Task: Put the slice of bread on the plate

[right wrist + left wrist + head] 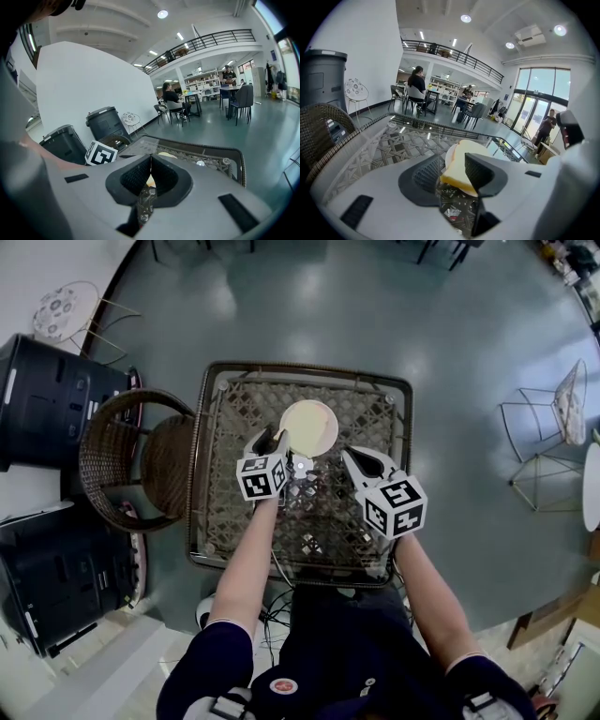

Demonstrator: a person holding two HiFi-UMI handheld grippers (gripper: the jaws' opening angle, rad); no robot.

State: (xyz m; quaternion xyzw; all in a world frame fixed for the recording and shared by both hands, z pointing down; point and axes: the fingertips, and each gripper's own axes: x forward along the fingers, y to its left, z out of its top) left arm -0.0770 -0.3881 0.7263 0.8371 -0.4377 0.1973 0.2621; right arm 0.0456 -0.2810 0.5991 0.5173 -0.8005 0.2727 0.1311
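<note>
Release step: we see the left gripper (452, 169), jaws spread, straddling the slice of bread (461, 159) that seems laid on the near edge of the plate (328, 423), the right gripper (150, 174) pressed shut at near right; next, we judge, a clean backward withdrawal.

In front of me, the square glass-topped wicker surface (366, 427) carries a round cream plate (325, 414), seemingly toward its far side.

We are seeing the pale bread slice (458, 165) lying on the white plate (329, 441), upper centre.
</note>
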